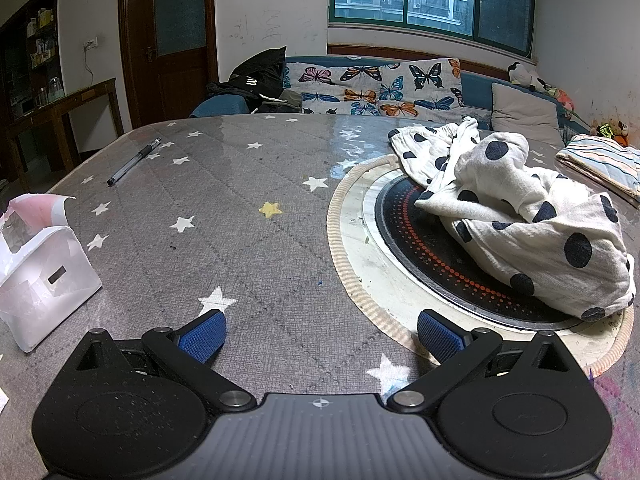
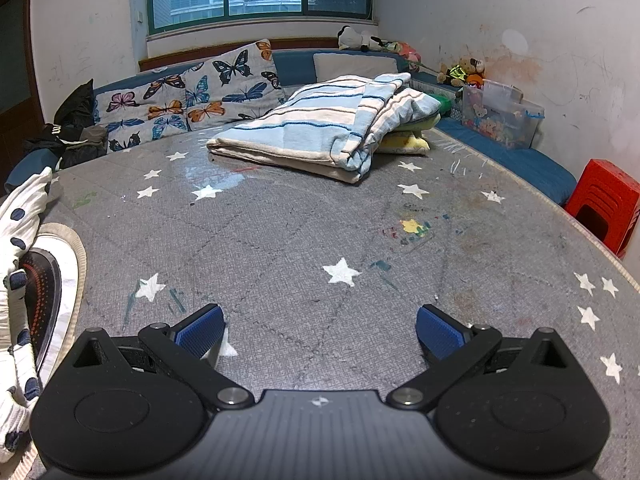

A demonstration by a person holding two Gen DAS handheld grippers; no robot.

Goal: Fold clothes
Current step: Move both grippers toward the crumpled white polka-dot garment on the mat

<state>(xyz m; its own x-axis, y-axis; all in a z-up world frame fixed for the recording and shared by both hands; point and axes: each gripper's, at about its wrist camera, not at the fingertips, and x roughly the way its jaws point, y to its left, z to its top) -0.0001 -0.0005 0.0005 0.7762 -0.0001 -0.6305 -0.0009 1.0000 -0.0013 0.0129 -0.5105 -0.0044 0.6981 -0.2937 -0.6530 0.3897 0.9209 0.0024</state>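
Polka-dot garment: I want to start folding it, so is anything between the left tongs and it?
Nothing visible. The left tongs are open over bare star-print tablecloth; the crumpled polka-dot garment lies ahead to the right on the round cooktop.

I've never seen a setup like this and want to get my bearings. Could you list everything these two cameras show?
spotted garment: 1, white with dark dots, crumpled on the round cooktop
cooktop: 1, black, set into the table
table: 1, grey with white stars
striped cloths: 1 folded pile, blue and cream, far side of the table
pen: 1, dark, far left of the table
paper box: 1, white, left edge
butterfly cushions: 2, on the bench
stool: 1, red, right of the table
left gripper: open, empty
right gripper: open, empty
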